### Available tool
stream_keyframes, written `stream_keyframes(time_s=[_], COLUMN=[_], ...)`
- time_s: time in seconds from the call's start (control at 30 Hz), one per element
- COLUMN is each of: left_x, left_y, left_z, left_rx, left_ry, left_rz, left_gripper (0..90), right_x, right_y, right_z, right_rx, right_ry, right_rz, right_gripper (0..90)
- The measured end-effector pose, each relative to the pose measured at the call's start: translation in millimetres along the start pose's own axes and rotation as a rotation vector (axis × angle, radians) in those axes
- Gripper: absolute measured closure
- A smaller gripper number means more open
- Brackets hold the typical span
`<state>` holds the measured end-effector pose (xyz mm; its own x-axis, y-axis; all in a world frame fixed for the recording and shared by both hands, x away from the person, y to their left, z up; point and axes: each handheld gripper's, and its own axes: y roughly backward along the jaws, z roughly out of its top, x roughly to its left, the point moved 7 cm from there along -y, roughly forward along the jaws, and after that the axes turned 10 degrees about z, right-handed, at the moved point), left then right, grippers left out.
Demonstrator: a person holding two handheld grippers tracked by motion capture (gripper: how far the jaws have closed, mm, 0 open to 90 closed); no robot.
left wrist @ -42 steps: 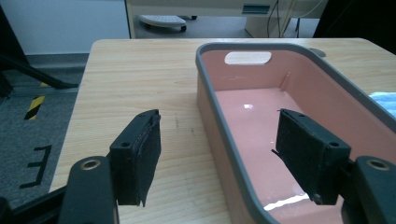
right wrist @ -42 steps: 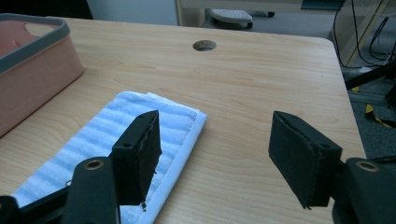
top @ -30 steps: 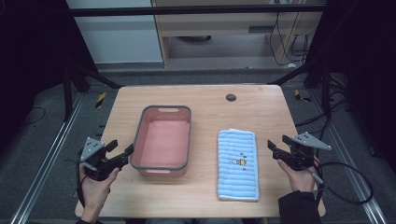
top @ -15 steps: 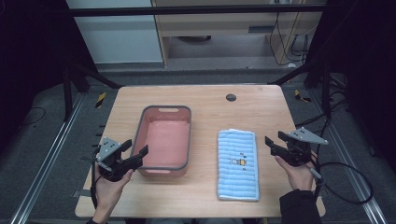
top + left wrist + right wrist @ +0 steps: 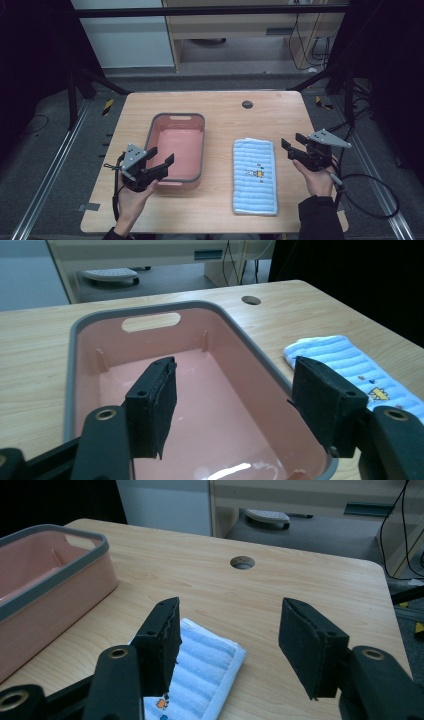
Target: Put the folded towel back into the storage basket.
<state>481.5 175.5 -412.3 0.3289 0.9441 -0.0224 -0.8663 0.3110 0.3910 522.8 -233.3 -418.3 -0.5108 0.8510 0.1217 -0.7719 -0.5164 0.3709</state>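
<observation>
High view, both hand-held grippers, left [image 5: 161, 156], right [image 5: 291, 145], flanking towel [image 5: 254, 175]

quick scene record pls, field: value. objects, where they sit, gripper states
surface: wooden table, round hole near far edge
bin: pink bin with grey rim, left of centre, nothing in it
towel: folded blue towel, flat, right of the bin, apart from it
left gripper: open, over the bin's near left corner, holding nothing
right gripper: open, just right of the towel, holding nothing

No words, numbers or brand names can be read; the blue towel [image 5: 255, 174] bears just a small yellow embroidered motif, no lettering.
</observation>
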Motion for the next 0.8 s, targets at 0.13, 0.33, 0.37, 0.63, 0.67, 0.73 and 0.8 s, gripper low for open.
stream_keyframes(time_s=[0.13,0.33,0.37,0.63,0.67,0.73,0.8], left_x=[-13.3,-30.9,-33.8,-55.3,-57.7,-60.4,-64.5], left_y=[-5.0,-13.1,-14.2,-22.7,-23.7,-24.6,-26.2], left_z=[4.6,4.2,4.3,3.8,3.8,3.8,3.6], left_rx=[-0.012,-0.009,-0.006,-0.001,-0.002,-0.004,-0.003], left_ry=[0.004,-0.001,-0.005,-0.02,-0.022,-0.024,-0.022], left_rz=[-0.023,-0.048,-0.053,-0.086,-0.09,-0.093,-0.099], left_gripper=[35.2,37.3,37.4,38.7,38.8,38.9,39.1], right_x=[-1.4,-1.5,-1.6,-2.6,-2.5,-1.8,-1.7], right_y=[-1.7,-4.6,-4.9,-10.3,-11.0,-13.5,-15.3], right_z=[4.7,11.4,12.3,22.6,23.4,25.3,26.5], right_rx=[-0.006,-0.013,-0.014,-0.018,-0.018,-0.017,-0.016], right_ry=[-0.004,-0.006,-0.008,-0.008,-0.009,-0.004,0.001], right_rz=[0.0,0.005,0.005,0.005,0.005,0.007,0.006], right_gripper=[42.3,43.2,43.3,43.9,43.9,43.8,43.8])
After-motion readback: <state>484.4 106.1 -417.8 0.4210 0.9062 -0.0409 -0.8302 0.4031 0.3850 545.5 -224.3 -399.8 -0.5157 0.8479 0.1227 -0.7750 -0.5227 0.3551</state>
